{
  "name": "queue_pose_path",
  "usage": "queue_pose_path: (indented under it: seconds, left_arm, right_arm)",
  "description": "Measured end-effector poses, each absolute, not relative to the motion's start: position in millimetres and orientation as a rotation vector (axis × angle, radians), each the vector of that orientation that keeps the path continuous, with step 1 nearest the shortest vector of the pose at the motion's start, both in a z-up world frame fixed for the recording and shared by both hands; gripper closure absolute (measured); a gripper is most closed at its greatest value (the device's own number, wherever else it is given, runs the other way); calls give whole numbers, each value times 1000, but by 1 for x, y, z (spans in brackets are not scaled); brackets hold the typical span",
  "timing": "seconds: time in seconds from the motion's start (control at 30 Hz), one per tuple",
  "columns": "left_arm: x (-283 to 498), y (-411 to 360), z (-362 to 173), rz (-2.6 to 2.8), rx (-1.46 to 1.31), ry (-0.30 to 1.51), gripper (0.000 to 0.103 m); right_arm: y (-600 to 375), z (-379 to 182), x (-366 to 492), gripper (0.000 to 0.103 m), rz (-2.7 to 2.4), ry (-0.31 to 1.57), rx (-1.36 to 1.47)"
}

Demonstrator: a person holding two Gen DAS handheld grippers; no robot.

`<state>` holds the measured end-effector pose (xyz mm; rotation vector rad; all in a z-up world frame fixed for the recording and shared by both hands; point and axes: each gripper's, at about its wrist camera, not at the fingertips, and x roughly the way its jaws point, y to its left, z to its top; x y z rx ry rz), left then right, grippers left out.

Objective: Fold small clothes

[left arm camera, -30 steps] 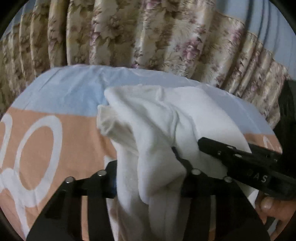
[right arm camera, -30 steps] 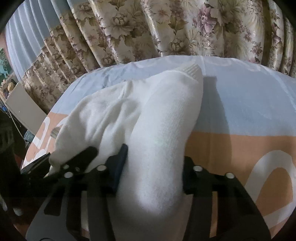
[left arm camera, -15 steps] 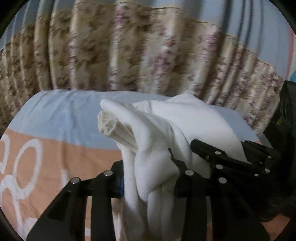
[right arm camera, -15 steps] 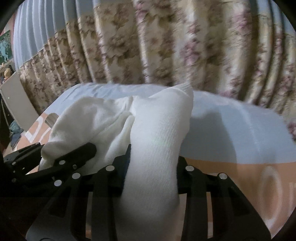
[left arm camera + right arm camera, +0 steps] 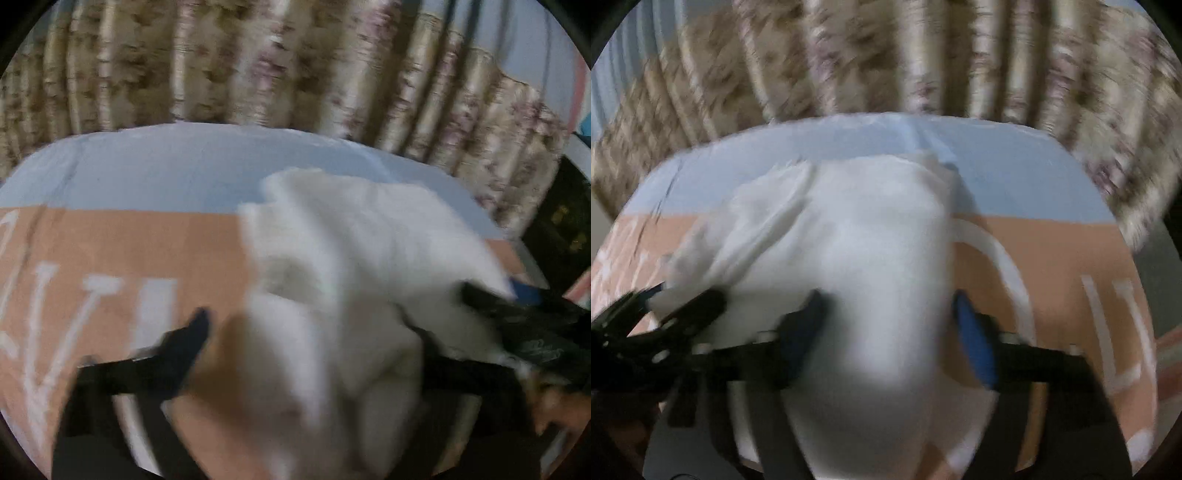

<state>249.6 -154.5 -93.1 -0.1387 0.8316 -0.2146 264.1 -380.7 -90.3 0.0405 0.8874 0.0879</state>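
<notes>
A small white garment lies bunched on the bed, also in the right wrist view. My left gripper has its jaws spread wide; the cloth lies loose between them, nearer the right finger, with the left finger apart from it. My right gripper is open too, its blue-padded fingers standing either side of the cloth fold. Each gripper shows in the other's view: right, left. Both views are motion-blurred.
The bed cover is peach with white letters and a light blue band at the far side. Floral curtains hang right behind the bed. Dark furniture stands at the right.
Both grippers have opened and let go of the white garment. Both cameras dropped toward the bed, and the cloth has settled lower on the cover.
</notes>
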Motion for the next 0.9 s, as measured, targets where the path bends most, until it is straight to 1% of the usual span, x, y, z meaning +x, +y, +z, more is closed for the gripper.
queue_pose_path:
  seconds: [0.07,0.2,0.23,0.37,0.47,0.57,0.6,0.63,0.67,0.77,0.8,0.9]
  left_arm:
    - [249,-138,-93,-250,-168,848,1]
    - [236,-129,-79,-254,-40,804,1]
    - [232,-126,-78,-257,-39,808,1]
    - [223,-124,-81,-276,33,787,1]
    - [211,-117,-77,-296,73,768,1]
    - [182,-105,-56,-289,149,718,2]
    - [173,-100,-48,-289,152,702,2]
    - [162,-90,-35,-279,148,683,2]
    - [155,-81,-25,-258,140,675,2]
    - [127,-57,-4,-119,148,643,2]
    - [118,-50,-2,-82,131,627,2]
    - [84,-12,-10,31,-65,588,2]
  right_arm:
    - [-385,-88,250,15,69,848,58]
    - [-371,-80,216,12,38,786,29]
    - [-364,-79,205,9,33,768,13]
    - [-350,-99,184,8,24,819,-78]
    - [-352,-94,165,8,2,824,-44]
    - [-339,-72,143,8,20,801,-77]
    - [-333,-62,137,7,30,784,-92]
    - [-326,-48,130,4,34,762,-112]
    - [-321,-36,125,3,34,746,-123]
    - [-305,0,114,3,43,712,-91]
    - [-299,12,110,3,54,690,-46]
    - [-286,25,105,3,100,648,43]
